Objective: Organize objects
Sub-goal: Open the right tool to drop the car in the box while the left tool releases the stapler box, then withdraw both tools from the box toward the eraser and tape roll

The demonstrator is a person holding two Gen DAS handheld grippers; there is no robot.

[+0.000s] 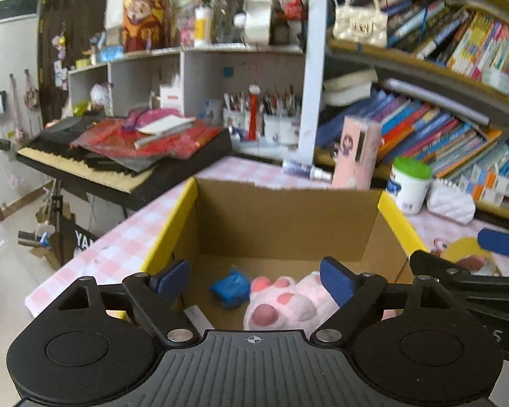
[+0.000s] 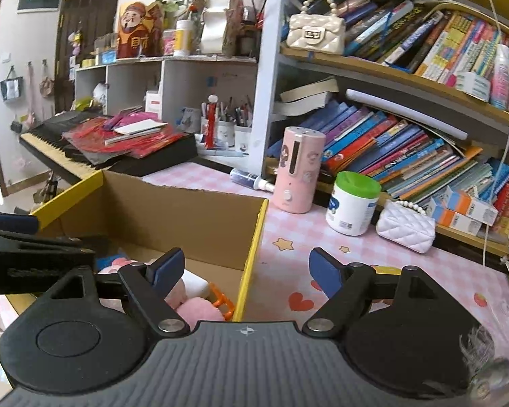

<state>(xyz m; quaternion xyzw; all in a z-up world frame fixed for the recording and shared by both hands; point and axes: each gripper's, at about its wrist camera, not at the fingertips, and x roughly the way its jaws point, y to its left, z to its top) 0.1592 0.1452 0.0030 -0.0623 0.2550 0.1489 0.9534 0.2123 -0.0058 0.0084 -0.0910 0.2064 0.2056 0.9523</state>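
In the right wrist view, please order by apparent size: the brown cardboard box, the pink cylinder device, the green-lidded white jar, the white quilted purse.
1. Cardboard box
2. Pink cylinder device
3. Green-lidded white jar and white quilted purse: look alike, unsure.

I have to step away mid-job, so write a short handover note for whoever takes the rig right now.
Left gripper: jaws open, empty, over the cardboard box.
Right gripper: jaws open, empty, straddling the box's right wall.
Done: pink plush paw, blue item and orange toy are in the box.
Left on the table: pink cylinder, green-lidded jar, white quilted purse, small bottle.
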